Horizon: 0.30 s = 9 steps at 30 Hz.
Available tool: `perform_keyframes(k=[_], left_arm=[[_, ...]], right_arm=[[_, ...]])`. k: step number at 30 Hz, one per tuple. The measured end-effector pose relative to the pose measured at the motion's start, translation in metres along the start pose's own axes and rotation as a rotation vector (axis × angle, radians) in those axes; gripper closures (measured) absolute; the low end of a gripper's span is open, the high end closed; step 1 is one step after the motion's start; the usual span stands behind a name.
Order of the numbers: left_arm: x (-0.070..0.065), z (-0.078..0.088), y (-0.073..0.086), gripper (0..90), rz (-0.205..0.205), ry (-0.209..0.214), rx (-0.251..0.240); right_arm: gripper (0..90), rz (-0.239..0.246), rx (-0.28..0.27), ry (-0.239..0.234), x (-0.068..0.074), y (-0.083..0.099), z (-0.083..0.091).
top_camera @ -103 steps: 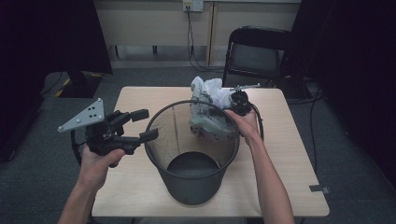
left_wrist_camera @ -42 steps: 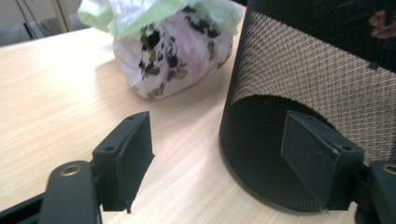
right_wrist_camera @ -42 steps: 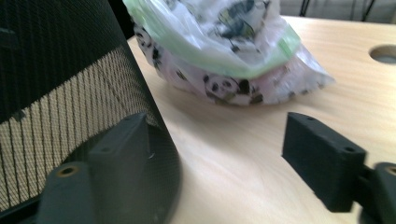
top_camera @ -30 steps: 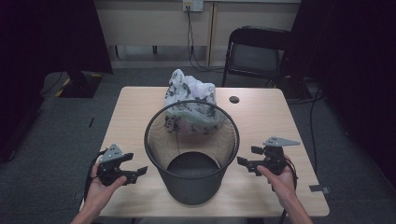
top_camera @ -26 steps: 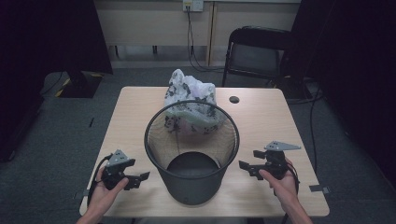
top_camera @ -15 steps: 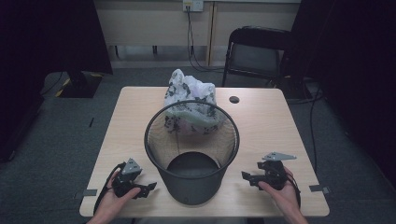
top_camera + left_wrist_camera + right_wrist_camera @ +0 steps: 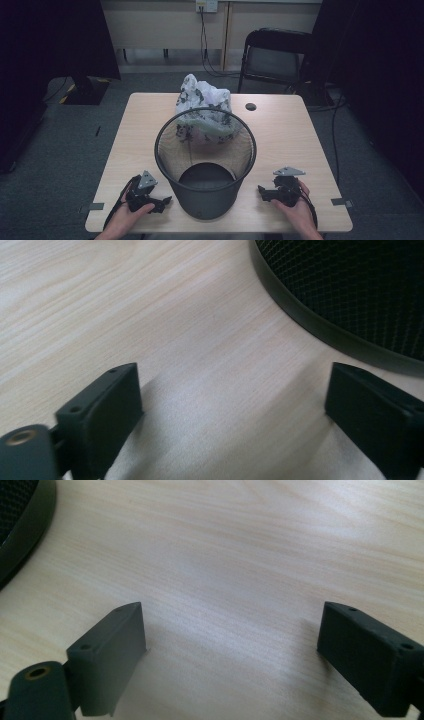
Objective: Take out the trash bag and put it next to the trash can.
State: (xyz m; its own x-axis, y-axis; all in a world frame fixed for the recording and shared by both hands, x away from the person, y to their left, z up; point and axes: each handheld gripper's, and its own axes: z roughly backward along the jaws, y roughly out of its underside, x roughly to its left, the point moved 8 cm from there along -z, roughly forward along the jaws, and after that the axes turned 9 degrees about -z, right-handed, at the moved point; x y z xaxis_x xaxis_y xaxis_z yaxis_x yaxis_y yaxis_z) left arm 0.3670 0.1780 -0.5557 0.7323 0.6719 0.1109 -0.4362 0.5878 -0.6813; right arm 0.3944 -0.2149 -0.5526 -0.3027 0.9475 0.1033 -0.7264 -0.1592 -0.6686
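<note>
Fingers (image 7: pixel 120 410) gape beside the upright, open-topped bin (image 7: pixel 205 165).

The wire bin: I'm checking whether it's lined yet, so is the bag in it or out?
Out. The crumpled bag sits on the table behind the upright wire bin, whose dark bottom shows bare.

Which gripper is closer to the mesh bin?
The left gripper: its jaws nearly reach the mesh wastebasket, while the right gripper sits farther off.

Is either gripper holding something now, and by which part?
Nothing is held. The left gripper and right gripper are both open over the bare wooden table, beside the black mesh wastebasket.
</note>
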Motion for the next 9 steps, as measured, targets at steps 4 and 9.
perform_keyframes(k=[4, 9], left_arm=[[0.0007, -0.0026, 0.0007, 0.3, 0.003, 0.0, -0.014], [0.0013, -0.0036, 0.0004, 0.0, -0.003, 0.006, -0.03]], right_arm=[[8.0, 0.008, -0.042, -0.009, -0.0004, 0.0007, -0.002], [6.2, 0.005, -0.065, -0.011, -0.0001, 0.0003, -0.004]])
